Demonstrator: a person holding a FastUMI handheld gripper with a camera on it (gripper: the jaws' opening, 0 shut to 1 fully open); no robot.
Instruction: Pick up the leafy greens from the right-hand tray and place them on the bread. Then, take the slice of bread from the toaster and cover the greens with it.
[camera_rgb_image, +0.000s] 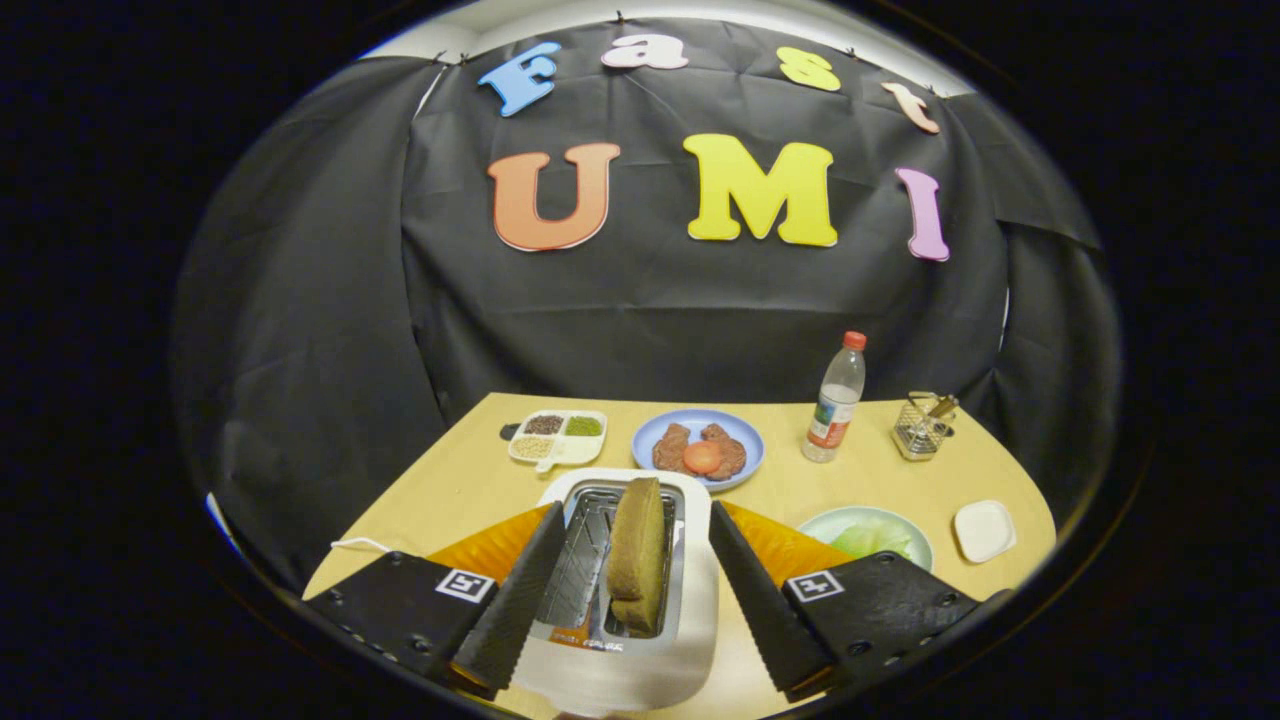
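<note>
Gripper view: gripper (627, 585) spread wide, fingers either side of the toaster (625, 585), holding nothing. Slice of bread (637, 567) stands upright in the right slot, brown, thick, crust edge toward the camera, rising clear above the slot; left slot empty. Leafy greens (875, 540), pale green, lie on a light plate (866, 516) to the right on the table (470, 480). Far side: blue plate (697, 423), bottle (836, 400).

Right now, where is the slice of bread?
In the gripper view, the slice of bread stands upright in a slot of the toaster, between the two fingers of the open claw, in front of the blue plate.
</note>
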